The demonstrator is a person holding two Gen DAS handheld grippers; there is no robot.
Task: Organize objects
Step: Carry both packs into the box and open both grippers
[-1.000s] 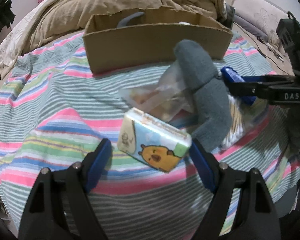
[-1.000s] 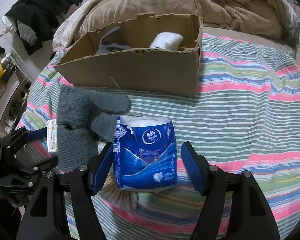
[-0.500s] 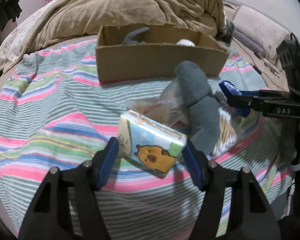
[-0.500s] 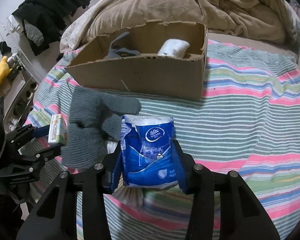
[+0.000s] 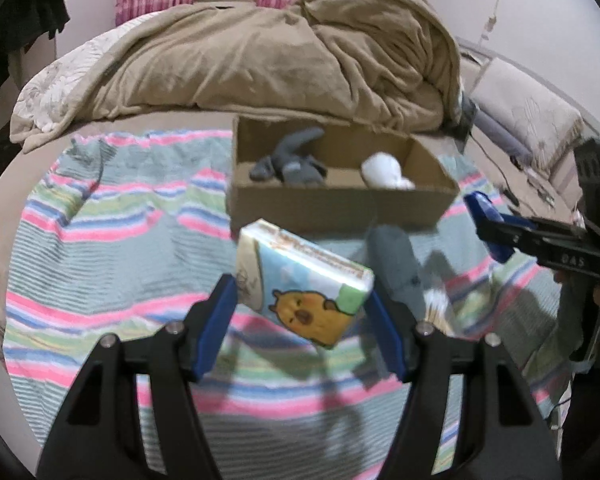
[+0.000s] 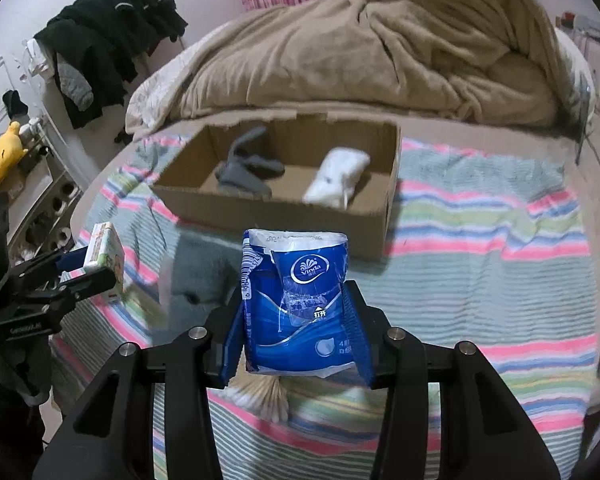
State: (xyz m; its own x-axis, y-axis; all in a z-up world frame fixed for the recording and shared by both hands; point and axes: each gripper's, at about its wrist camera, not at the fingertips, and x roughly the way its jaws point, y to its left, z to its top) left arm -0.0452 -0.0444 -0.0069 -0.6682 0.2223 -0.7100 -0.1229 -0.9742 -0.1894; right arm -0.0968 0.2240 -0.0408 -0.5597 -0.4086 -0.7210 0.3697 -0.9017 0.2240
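My left gripper (image 5: 300, 312) is shut on a tissue pack with a yellow cartoon animal (image 5: 303, 288) and holds it above the striped blanket (image 5: 112, 264). My right gripper (image 6: 296, 320) is shut on a blue Vinda tissue pack (image 6: 300, 304), also lifted. An open cardboard box (image 5: 339, 204) lies ahead with a grey glove (image 6: 244, 168) and a white bundle (image 6: 335, 178) inside. A second grey glove (image 5: 395, 268) lies on the blanket below the packs. The left gripper with its pack also shows in the right wrist view (image 6: 100, 264).
A bag of cotton swabs (image 6: 264, 396) lies on the blanket under my right gripper. A tan duvet (image 5: 260, 60) is heaped behind the box. Dark clothes (image 6: 112, 40) hang at the left, a yellow plush toy (image 6: 6, 152) on a shelf.
Both grippers closed on their tissue packs and lifted them off the blanket. The view now looks down into the box.
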